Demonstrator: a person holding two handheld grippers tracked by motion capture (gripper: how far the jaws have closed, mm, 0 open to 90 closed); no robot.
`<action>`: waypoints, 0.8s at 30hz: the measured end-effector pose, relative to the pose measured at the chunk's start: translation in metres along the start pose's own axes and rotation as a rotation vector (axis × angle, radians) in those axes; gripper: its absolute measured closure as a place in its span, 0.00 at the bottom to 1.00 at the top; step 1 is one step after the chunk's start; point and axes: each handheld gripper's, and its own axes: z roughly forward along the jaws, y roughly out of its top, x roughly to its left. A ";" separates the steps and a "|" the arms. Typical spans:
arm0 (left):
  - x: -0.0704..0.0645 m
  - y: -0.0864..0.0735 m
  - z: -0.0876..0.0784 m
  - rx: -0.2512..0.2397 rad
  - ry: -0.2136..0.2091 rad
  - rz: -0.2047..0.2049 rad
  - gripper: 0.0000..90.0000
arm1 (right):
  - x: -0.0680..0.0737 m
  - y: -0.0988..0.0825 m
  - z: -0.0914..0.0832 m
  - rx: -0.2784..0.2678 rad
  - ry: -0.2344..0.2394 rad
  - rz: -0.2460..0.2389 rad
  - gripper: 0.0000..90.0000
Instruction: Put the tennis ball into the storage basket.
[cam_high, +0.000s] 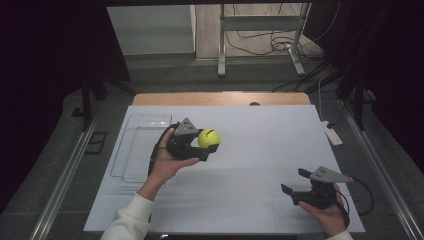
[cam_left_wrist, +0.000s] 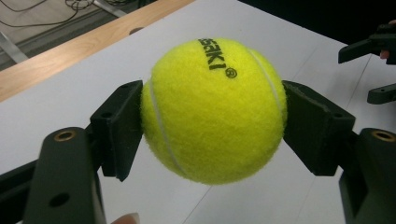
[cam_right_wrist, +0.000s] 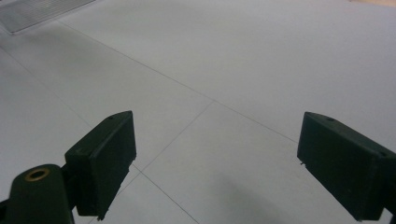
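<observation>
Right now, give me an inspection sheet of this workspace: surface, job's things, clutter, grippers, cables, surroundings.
Surface: white sheet-covered table with thin grid lines; wooden edge at the far side.
Job's things: yellow felt tennis ball with black lettering, lifted off the table; clear plastic tray at the left, nothing seen in it.
Clutter: nothing seen on the sheet.
Grippers: left gripper shut on the ball, black fingers pressing both its sides; right gripper open, nothing between its fingers, low over the near right corner.
Cables: black cable trailing from the right gripper; loose wires on the floor beyond.
Surroundings: metal stand legs, dark curtains at both sides.
</observation>
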 end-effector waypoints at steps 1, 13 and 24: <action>0.000 0.000 -0.001 -0.002 0.002 -0.001 0.30 | 0.000 0.000 0.000 0.000 0.000 -0.001 0.13; 0.004 0.000 -0.007 -0.019 0.033 -0.003 0.30 | 0.000 0.000 0.000 0.001 0.000 -0.003 0.13; 0.011 0.001 -0.018 -0.054 0.055 -0.016 0.30 | 0.000 0.000 0.000 0.000 -0.001 -0.003 0.13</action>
